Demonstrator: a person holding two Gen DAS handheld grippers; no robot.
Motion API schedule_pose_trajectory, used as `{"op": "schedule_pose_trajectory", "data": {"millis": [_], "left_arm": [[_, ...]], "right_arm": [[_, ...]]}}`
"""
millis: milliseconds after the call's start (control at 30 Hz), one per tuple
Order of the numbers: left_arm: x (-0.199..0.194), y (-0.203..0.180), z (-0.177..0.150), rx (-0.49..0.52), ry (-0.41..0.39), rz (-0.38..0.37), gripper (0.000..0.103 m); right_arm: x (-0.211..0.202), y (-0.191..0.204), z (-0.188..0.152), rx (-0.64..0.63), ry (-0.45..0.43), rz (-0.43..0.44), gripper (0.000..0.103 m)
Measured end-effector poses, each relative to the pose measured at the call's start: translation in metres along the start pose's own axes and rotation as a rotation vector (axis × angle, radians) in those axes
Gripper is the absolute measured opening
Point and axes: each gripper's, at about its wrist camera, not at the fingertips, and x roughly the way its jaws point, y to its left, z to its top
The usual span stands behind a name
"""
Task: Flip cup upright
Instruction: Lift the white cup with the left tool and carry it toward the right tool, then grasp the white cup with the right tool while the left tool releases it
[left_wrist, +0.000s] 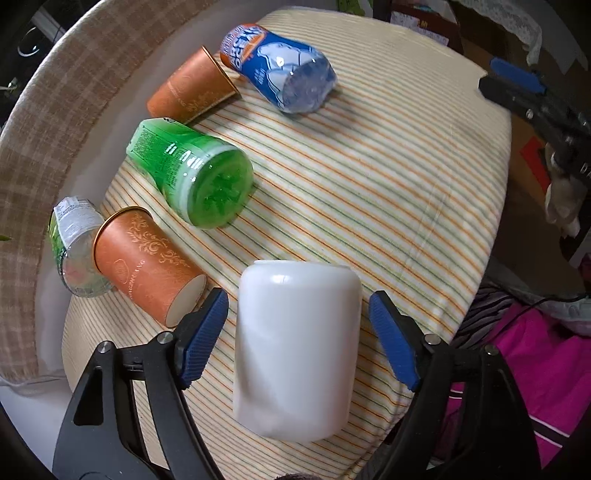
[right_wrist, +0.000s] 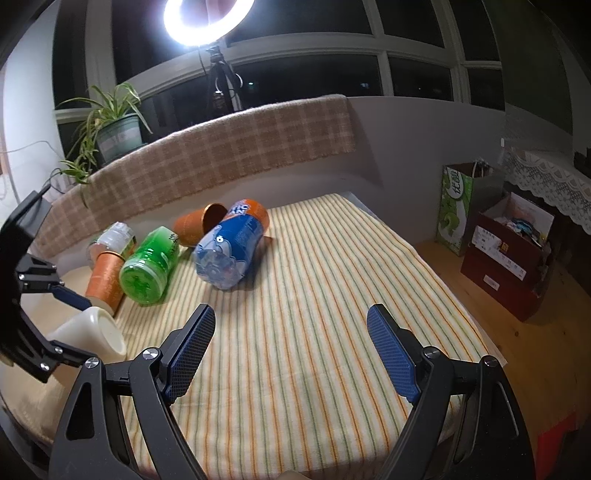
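White plastic cup (left_wrist: 297, 347) sits between the left gripper (left_wrist: 298, 334) jaws, jaws wide, blue pads (left_wrist: 202, 334) clear of the cup wall on both sides, small gap each side. No grip yet

Cup orientation: from the right wrist view the cup (right_wrist: 90, 330) lies tipped on its side, one flat end face toward that camera. Can't tell if that face is the mouth or the base. From the left wrist view the rounded far end points away from the jaws along the striped cloth (left_wrist: 388, 177). So not upright, flip not done

Right gripper (right_wrist: 291, 345) jaws also wide, nothing between them, only bare cloth ahead. It's well off to the side of the cup, looks idle

Clutter past the left jaws, all lying down: orange paper cup (left_wrist: 147, 262) just outside the left-hand pad, near it but not clearly touching; green bottle (left_wrist: 195, 173) further ahead; blue bottle (left_wrist: 277, 70) and a second orange cup (left_wrist: 192, 86) beyond that; a clear bottle (left_wrist: 74, 247) behind the near orange cup

Status as I read it: approach done, jaws straddling the cup. Left to do: close on it, lift, rotate to vertical, set down mouth-up, release. Watch the near orange cup when the wrist rotates, tight on that side
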Motion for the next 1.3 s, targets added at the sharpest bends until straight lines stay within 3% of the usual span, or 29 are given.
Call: {"op": "schedule_pose_trajectory", "data": {"millis": [133, 300, 467, 567, 667, 767, 1000, 1300], "left_arm": [[-0.009, 0.003, -0.003, -0.022, -0.009, -0.003, 0.081], [-0.033, 0.015, -0.015, -0.081, -0.059, -0.018, 0.081], [-0.076, 0.030, -0.049, -0.227, -0.171, -0.007, 0.081], [-0.093, 0.039, -0.083, -0.351, -0.225, -0.008, 0.081], [-0.103, 0.040, -0.125, -0.477, -0.243, 0.024, 0.081], [-0.100, 0.038, -0.164, -0.588, -0.240, 0.019, 0.081], [-0.088, 0.015, -0.237, -0.797, -0.226, -0.016, 0.081], [-0.069, -0.004, -0.281, -0.964, -0.229, -0.111, 0.081]], "right_arm": [[-0.001, 0.008, 0.004, -0.047, -0.011, 0.046, 0.085], [-0.001, 0.029, 0.021, -0.211, -0.015, 0.249, 0.084], [0.005, 0.082, 0.036, -0.589, 0.040, 0.463, 0.084], [0.010, 0.118, 0.034, -0.814, 0.084, 0.541, 0.084], [0.013, 0.152, 0.030, -0.998, 0.147, 0.654, 0.084], [0.011, 0.180, 0.021, -1.163, 0.170, 0.712, 0.084], [0.007, 0.229, -0.018, -1.582, 0.268, 0.776, 0.083], [0.027, 0.258, -0.054, -1.892, 0.254, 0.691, 0.083]]}}
